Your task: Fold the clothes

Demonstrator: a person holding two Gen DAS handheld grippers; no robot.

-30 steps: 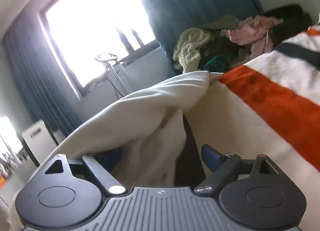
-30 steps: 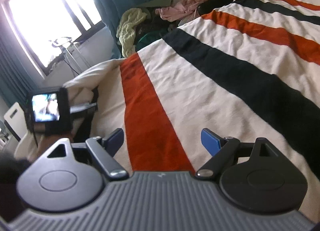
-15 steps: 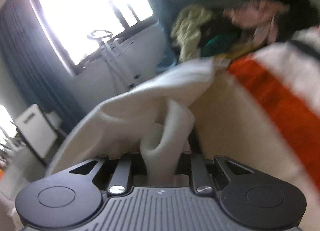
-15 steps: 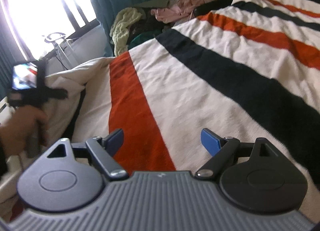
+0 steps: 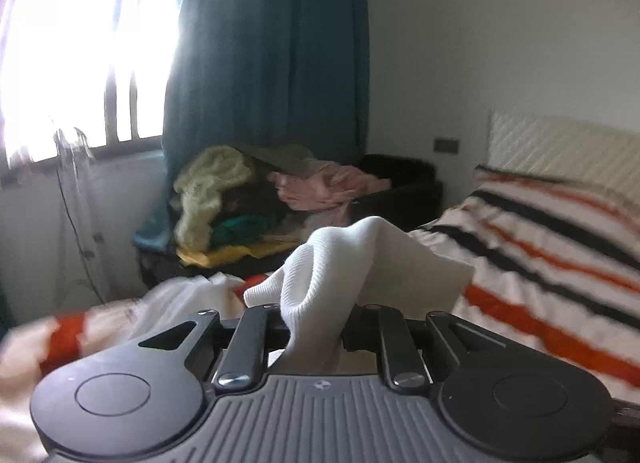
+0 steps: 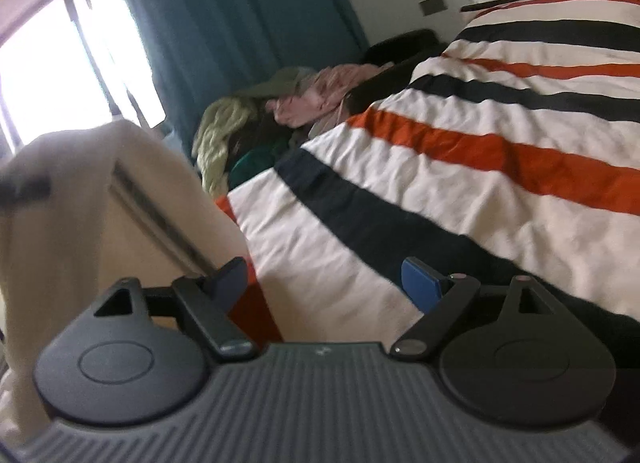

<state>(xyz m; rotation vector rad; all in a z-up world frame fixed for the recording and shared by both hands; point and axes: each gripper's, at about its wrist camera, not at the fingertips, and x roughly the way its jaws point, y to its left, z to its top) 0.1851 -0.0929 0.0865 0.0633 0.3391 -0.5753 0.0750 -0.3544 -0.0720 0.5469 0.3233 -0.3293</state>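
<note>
While your left gripper [image 5: 316, 327] pinches the cream garment [image 5: 352, 263] up off the striped bed [image 5: 560, 255], your right gripper [image 6: 324, 283], fingers spread and empty, should probably take another edge.

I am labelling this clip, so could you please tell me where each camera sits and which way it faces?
Left wrist: on the left gripper, looking along the fingers, shut on the white garment, toward the clothes pile.
Right wrist: on the right gripper, open above the striped blanket; the garment hangs left.
Shared: garment, pile, blanket, curtain.
</note>
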